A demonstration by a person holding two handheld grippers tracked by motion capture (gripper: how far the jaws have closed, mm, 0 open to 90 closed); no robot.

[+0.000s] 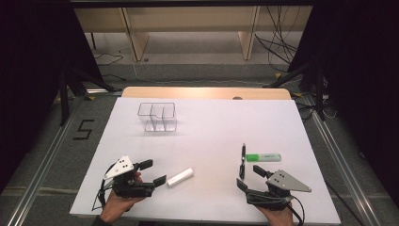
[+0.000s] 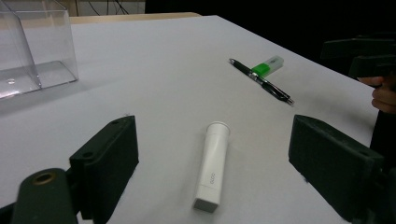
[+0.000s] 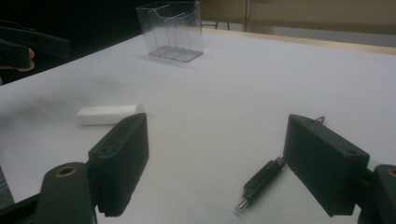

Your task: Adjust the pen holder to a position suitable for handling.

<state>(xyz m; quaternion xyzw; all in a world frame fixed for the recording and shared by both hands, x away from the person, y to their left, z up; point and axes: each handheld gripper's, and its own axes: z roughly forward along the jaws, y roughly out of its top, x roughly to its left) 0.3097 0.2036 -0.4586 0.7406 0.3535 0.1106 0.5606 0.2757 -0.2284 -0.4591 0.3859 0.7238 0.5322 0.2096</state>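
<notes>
Clear plastic formed the empty organizer (image 1: 157,117) at the surface's (image 1: 211,127) far left in the high view, both tools, left (image 1: 156,172) and right (image 1: 249,177), released; the left gripper view framed the white tube (image 2: 213,164) between its jaws, organizer cut off; the right gripper view's jaw hid part of the black pen (image 3: 261,181).

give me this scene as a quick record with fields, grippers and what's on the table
left gripper: open, fingers either side of the white tube, not touching it
right gripper: open, fingers near the black pen's near end, not gripping
white tube: lying flat on the table
black pen: lying flat, beside the green highlighter
green highlighter: lying flat, close to the pen
clear organizer: upright at the far side, compartments look empty
table: white surface
</notes>
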